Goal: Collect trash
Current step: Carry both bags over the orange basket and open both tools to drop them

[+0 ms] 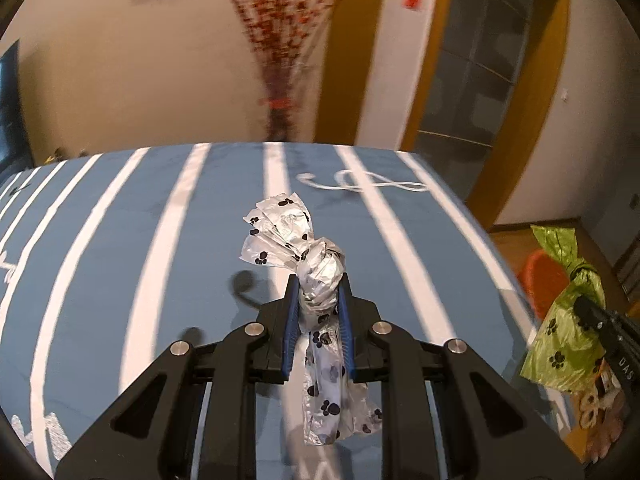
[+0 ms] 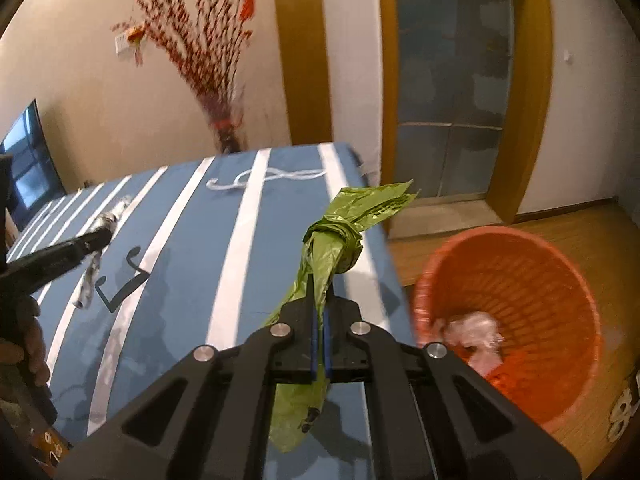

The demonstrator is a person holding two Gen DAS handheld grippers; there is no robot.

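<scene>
Two knotted bags are lifted above the striped table (image 1: 120, 240): the left gripper (image 1: 318, 304) pinches the silver bag (image 1: 320, 276), the right gripper (image 2: 319, 316) the green bag (image 2: 332, 244). Both must yet go into the orange basket (image 2: 520, 264), which already holds one pale wad (image 2: 476, 332).

The bench (image 1: 120, 240) wears a blue cloth with white stripes. One knotted bag (image 1: 316, 276) is silvery white with black paw prints; the other bag (image 2: 332, 240) is lime green (black paw prints on it too, seen from the left wrist). The basket (image 2: 560, 280) is orange. Both black grippers have blue pads (image 1: 291, 320). The branches (image 2: 192, 40) are red.
</scene>
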